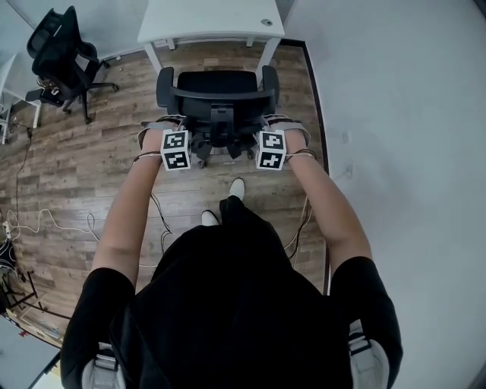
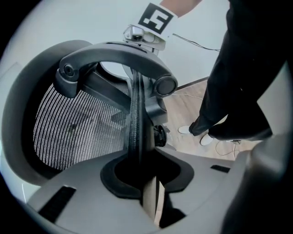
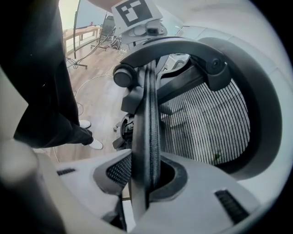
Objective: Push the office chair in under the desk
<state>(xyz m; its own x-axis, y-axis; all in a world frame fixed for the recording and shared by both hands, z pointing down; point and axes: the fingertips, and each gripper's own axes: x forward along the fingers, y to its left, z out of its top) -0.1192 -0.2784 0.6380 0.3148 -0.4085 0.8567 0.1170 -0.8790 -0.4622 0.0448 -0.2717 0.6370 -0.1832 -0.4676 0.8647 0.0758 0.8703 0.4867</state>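
Head view: black office chair (image 1: 218,97) on wood floor (image 1: 83,175), backrest toward the person, seat toward the white desk (image 1: 213,19). Stands between the desk's two front legs, just short of the desktop's near edge, most of it out from under. Left gripper (image 1: 175,131) and right gripper (image 1: 271,129) set against the backrest's two sides, arms stretched forward. White shoes (image 1: 237,188) just behind the chair base. Second office chair (image 1: 64,53) well apart at far left; cables (image 1: 45,220) loose on the floor.

Left gripper view: left gripper (image 2: 142,170) clamped on the backrest rim (image 2: 136,114), jaws pressed to either face of it. Mesh (image 2: 73,128) to the left of the rim, curved top bar (image 2: 114,49) arching above. Beyond it, the other gripper's marker cube (image 2: 155,19).

Right gripper view: right gripper (image 3: 146,176) gripping the opposite rim (image 3: 150,123) in the same way, jaws closed onto it. Mesh (image 3: 206,123) to the right, black trouser leg (image 3: 46,82) at left.
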